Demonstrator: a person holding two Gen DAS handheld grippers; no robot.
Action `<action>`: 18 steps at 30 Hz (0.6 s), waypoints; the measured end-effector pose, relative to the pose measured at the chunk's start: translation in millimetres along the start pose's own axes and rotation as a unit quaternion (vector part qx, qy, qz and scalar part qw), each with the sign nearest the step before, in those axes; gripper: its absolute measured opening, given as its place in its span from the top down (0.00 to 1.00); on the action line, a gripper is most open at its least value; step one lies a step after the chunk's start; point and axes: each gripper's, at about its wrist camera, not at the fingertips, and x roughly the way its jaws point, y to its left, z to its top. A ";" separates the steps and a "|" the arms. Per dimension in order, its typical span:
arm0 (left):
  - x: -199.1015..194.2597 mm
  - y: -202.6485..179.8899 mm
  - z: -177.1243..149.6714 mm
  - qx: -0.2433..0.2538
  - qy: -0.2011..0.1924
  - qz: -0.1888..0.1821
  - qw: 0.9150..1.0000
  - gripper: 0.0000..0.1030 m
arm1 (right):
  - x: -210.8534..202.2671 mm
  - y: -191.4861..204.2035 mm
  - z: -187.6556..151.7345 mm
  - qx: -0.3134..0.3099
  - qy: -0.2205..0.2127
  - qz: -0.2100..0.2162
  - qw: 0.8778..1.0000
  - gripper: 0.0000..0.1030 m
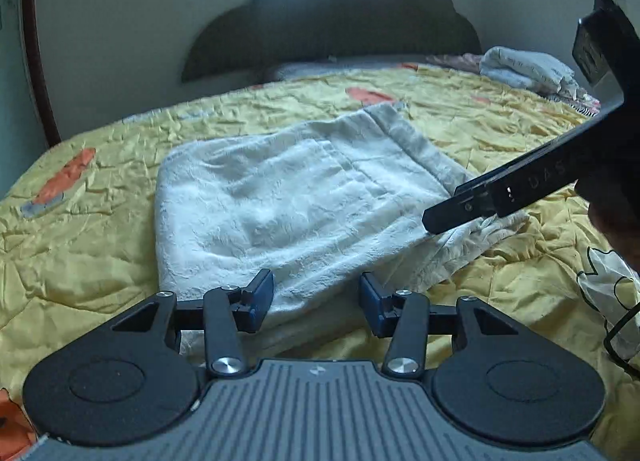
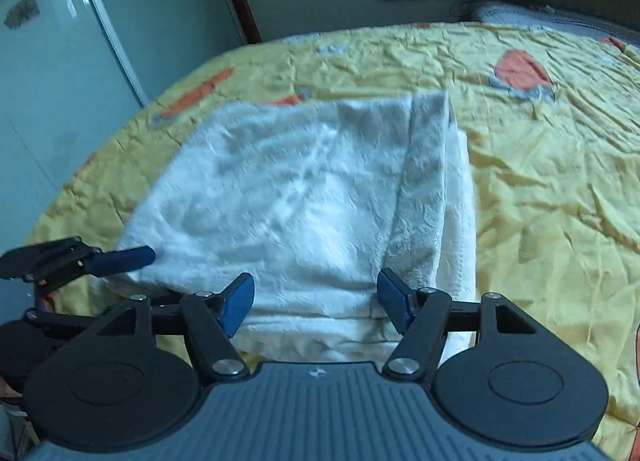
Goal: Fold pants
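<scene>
folded white pants (image 1: 288,189) lie just ahead of both grippers, long axis running away, left gripper (image 1: 316,303) and right gripper (image 2: 316,307) both part-open, empty, at near edge.

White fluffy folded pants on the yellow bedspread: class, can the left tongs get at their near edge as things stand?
Probably yes. The left tongs stand open just over the near edge of the white fluffy folded pants, nothing between. The right tongs are off to the side.

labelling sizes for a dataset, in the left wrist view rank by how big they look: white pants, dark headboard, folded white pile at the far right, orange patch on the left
1. white pants and dark headboard: similar, unsure
2. folded white pile
3. orange patch
</scene>
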 end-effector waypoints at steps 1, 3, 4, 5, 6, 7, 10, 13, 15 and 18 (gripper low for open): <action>0.5 -1.2 -1.8 0.006 -0.005 0.002 1.000 0.48 | -1.2 2.9 -6.7 -0.015 -0.007 -0.005 1.000 0.35; 2.5 -5.0 -2.8 0.016 -0.006 0.011 1.000 0.45 | -1.6 15.5 -9.9 -0.048 -0.005 -0.031 0.998 0.35; 2.8 -6.4 -1.7 0.023 -0.004 0.016 1.000 0.44 | -2.6 18.4 -7.7 -0.053 -0.001 -0.039 0.998 0.35; 0.8 -5.8 0.5 0.021 0.000 0.021 1.000 0.42 | -6.1 19.2 -5.1 -0.047 0.004 -0.042 0.998 0.35; -4.0 -2.2 2.9 0.009 0.002 0.024 1.000 0.42 | -12.7 18.6 -3.7 -0.036 0.006 -0.048 0.998 0.34; -12.9 2.8 4.0 -0.006 0.000 0.026 1.000 0.42 | -23.1 15.5 -3.3 -0.018 0.008 -0.050 0.999 0.34; -54.4 20.8 -1.9 -0.040 -0.024 0.037 0.998 0.34 | -68.9 6.2 -21.8 0.024 -0.015 -0.042 0.999 0.33; -98.7 43.4 -15.8 -0.071 -0.047 0.088 0.992 0.20 | -113.4 -1.1 -53.7 0.035 -0.022 -0.084 0.996 0.26; -121.3 59.2 -23.9 -0.089 -0.045 0.119 0.988 0.20 | -140.5 -3.1 -74.3 0.026 -0.027 -0.128 0.991 0.26; -145.8 84.6 -29.1 -0.114 -0.046 0.160 0.979 0.20 | -176.3 -1.7 -93.8 -0.024 -0.060 -0.229 0.971 0.26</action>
